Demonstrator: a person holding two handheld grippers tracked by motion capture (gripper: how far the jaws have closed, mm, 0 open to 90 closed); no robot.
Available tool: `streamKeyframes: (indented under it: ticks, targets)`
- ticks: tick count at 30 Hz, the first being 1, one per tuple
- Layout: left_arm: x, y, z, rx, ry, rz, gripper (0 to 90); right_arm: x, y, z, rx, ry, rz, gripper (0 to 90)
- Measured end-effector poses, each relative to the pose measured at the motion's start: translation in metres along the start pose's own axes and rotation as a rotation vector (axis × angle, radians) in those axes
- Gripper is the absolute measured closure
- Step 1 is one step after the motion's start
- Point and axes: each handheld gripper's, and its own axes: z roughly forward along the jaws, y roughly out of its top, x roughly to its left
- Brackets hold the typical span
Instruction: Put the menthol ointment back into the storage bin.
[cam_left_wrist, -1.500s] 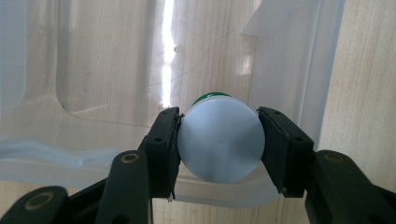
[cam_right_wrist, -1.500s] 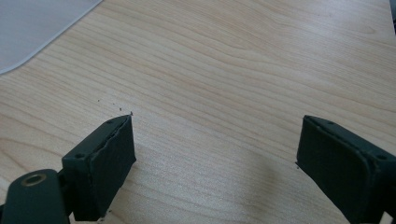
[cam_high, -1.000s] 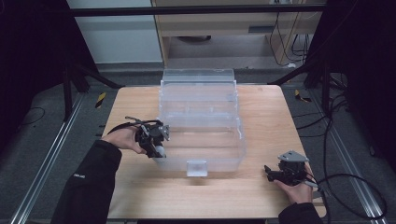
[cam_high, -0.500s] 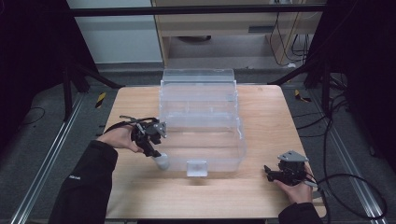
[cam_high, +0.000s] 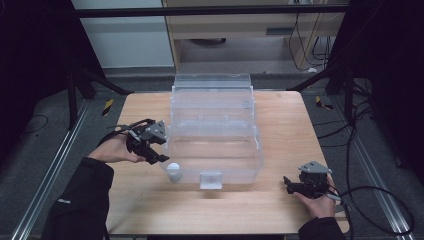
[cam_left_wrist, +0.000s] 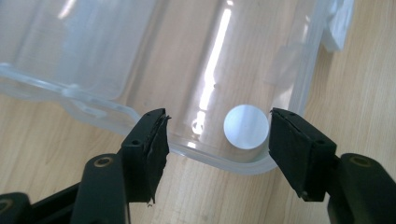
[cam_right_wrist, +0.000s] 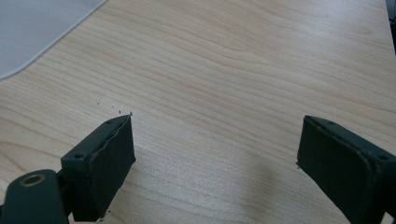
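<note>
A small white round piece (cam_high: 173, 171) (cam_left_wrist: 246, 126) stands in the front left corner of a clear plastic box (cam_high: 215, 150) (cam_left_wrist: 210, 157). My left gripper (cam_high: 161, 159) (cam_left_wrist: 215, 140) hovers just above and to the left of that corner. Its jaws have just been opening and stand apart; the white piece lies below the gap and neither pad touches it. At the table's front right my right gripper (cam_high: 287, 184) (cam_right_wrist: 215, 154) rests low over bare wood, open with nothing between its fingers.
The box's clear lid (cam_high: 212, 82) stands open at the back. A white latch (cam_high: 210, 179) sits at the middle of the front wall. A corner of the box (cam_right_wrist: 32, 32) lies ahead of the right gripper. The wooden table (cam_high: 280, 115) ends near both hands.
The left gripper's jaws have opened and let go of the white piece, which now stands in the box's corner. The left hand has risen and drawn back to the left. The right hand has stayed still.
</note>
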Motion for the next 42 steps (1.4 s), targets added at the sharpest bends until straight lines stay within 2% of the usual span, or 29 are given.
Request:
streamKeyframes:
  ticks: [1, 2, 6, 10, 14, 20, 24, 28, 32, 35, 36, 37, 39, 42]
  targets:
    - [-0.001, -0.004, -0.006, -0.041, 0.041, -0.028, 34.5, 0.000, 0.000, -0.001, -0.001, -0.002, 0.002, 11.3]
    - [-0.002, -0.006, -0.009, -0.060, 0.064, -0.041, 34.5, 0.000, 0.000, -0.001, -0.002, 0.000, 0.004, 11.3]
    - [-0.008, -0.018, -0.018, -0.138, 0.115, -0.106, 33.6, -0.001, 0.000, -0.001, -0.004, -0.002, 0.006, 11.6]
    - [-0.016, -0.031, -0.024, -0.192, 0.169, -0.181, 32.2, -0.001, 0.000, -0.001, -0.003, 0.002, 0.010, 11.6]
    - [-0.022, -0.049, -0.026, -0.277, 0.227, -0.290, 31.5, -0.001, 0.000, -0.002, -0.004, 0.001, 0.016, 11.6]
    - [-0.030, -0.082, -0.026, -0.364, 0.343, -0.462, 30.4, -0.002, 0.001, -0.003, -0.011, 0.002, 0.021, 11.6]
    - [-0.039, -0.104, -0.019, -0.423, 0.425, -0.580, 30.4, -0.003, 0.001, -0.005, -0.018, -0.001, 0.024, 11.9]
    - [-0.047, -0.123, -0.006, -0.421, 0.523, -0.674, 29.8, -0.004, 0.001, -0.005, -0.020, 0.000, 0.027, 11.9]
    - [-0.054, -0.136, 0.009, -0.414, 0.574, -0.772, 29.2, -0.004, 0.001, -0.005, -0.017, 0.001, 0.033, 11.8]
    - [-0.059, -0.144, 0.021, -0.401, 0.602, -0.811, 27.8, -0.005, 0.002, -0.006, -0.022, 0.002, 0.036, 11.8]
    - [-0.059, -0.144, 0.021, -0.401, 0.602, -0.811, 27.4, -0.005, 0.002, -0.006, -0.022, 0.001, 0.036, 11.8]
    - [-0.060, -0.149, 0.028, -0.390, 0.614, -0.834, 26.6, -0.005, 0.001, -0.006, -0.023, 0.000, 0.036, 11.6]
    - [-0.060, -0.154, 0.032, -0.363, 0.630, -0.850, 24.8, -0.005, 0.001, -0.006, -0.020, 0.002, 0.043, 11.5]
    - [-0.061, -0.161, 0.036, -0.343, 0.678, -0.885, 23.8, -0.005, 0.001, -0.007, -0.021, 0.002, 0.046, 11.4]
